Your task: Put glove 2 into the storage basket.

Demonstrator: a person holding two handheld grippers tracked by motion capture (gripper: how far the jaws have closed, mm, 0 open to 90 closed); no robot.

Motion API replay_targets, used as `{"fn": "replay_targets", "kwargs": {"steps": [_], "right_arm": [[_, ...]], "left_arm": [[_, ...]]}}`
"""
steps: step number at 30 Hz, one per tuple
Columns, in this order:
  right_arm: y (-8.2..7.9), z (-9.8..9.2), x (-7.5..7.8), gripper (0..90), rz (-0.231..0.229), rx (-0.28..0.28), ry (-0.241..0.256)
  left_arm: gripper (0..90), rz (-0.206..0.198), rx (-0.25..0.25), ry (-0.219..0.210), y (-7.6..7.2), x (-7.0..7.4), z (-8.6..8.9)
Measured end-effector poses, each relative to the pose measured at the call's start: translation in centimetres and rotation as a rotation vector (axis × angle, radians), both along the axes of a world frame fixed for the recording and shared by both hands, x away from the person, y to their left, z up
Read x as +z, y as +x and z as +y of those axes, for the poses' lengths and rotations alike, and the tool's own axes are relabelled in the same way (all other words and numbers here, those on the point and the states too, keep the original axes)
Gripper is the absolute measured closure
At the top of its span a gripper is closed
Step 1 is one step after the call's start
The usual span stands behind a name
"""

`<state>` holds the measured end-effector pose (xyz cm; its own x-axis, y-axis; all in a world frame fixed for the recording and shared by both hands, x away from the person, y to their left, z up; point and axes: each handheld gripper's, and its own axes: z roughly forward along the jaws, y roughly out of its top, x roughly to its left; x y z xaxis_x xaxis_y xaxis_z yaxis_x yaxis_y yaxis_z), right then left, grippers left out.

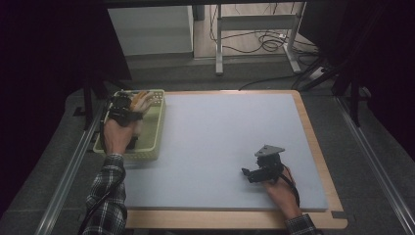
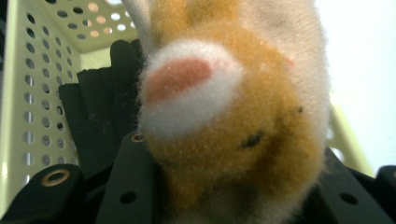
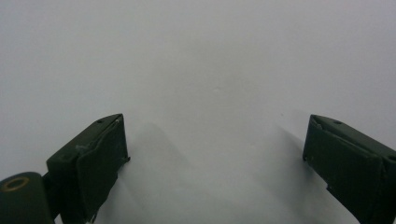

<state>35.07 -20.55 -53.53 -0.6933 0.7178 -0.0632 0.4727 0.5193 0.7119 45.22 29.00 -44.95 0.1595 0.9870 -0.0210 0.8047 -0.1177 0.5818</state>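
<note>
Two claws work here. The left claw (image 1: 128, 105), at the upper left of the high view, is clamped on an orange-and-white plush toy (image 2: 224, 116) inside the pale green perforated basket (image 1: 155, 128), probably to lift it out. The right claw (image 1: 250, 173), lower right, rests wide open and empty on the grey surface (image 1: 220, 132), seemingly waiting.

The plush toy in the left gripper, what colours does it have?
The plush toy is orange-brown, white and pink; the left gripper view shows it best.

Dim room; grey table frame (image 1: 254, 22), cables (image 1: 266, 43) on floor.
</note>
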Motion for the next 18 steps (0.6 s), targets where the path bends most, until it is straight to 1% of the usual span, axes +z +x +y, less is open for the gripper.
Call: {"fn": "replay_targets", "kwargs": {"steps": [3, 5, 7, 8, 9, 11, 12, 13, 15, 17, 18], "right_arm": [[0.0, 0.0, 0.0, 6.1, 0.0, 0.0, 0.0], [0.0, 0.0, 0.0, 6.1, 0.0, 0.0, 0.0], [0.0, 0.0, 0.0, 6.1, 0.0, 0.0, 0.0], [0.0, 0.0, 0.0, 6.1, -0.001, 0.0, 0.0], [0.0, 0.0, 0.0, 6.1, -0.001, 0.0, 0.0], [0.0, 0.0, 0.0, 6.1, -0.001, 0.0, 0.0], [0.0, 0.0, 0.0, 6.1, -0.001, 0.0, 0.0], [0.0, 0.0, 0.0, 6.1, -0.002, 0.0, 0.0], [0.0, 0.0, 0.0, 6.1, -0.001, 0.0, 0.0], [0.0, 0.0, 0.0, 6.1, 0.001, 0.001, 0.001], [0.0, 0.0, 0.0, 6.1, 0.003, 0.001, 0.002]], "left_arm": [[60.9, 0.028, 0.005, 0.017, 0.8, -0.9, -0.3], [60.7, 0.056, -0.004, 0.035, 1.4, -1.6, -0.9], [60.5, 0.075, -0.012, 0.049, 1.8, -2.2, -1.4], [60.4, 0.099, -0.014, 0.051, 2.3, -2.7, -1.9], [60.1, 0.11, -0.016, 0.058, 2.5, -3.0, -2.1], [59.8, 0.137, -0.016, 0.088, 3.0, -3.7, -2.6], [59.7, 0.155, -0.012, 0.095, 3.3, -4.1, -2.8], [59.6, 0.163, -0.008, 0.094, 3.5, -4.4, -2.8], [59.3, 0.184, -0.002, 0.079, 4.0, -5.1, -3.0], [58.6, 0.211, -0.011, 0.077, 4.4, -5.6, -3.4], [57.9, 0.234, -0.019, 0.071, 4.5, -5.8, -3.6]]}}
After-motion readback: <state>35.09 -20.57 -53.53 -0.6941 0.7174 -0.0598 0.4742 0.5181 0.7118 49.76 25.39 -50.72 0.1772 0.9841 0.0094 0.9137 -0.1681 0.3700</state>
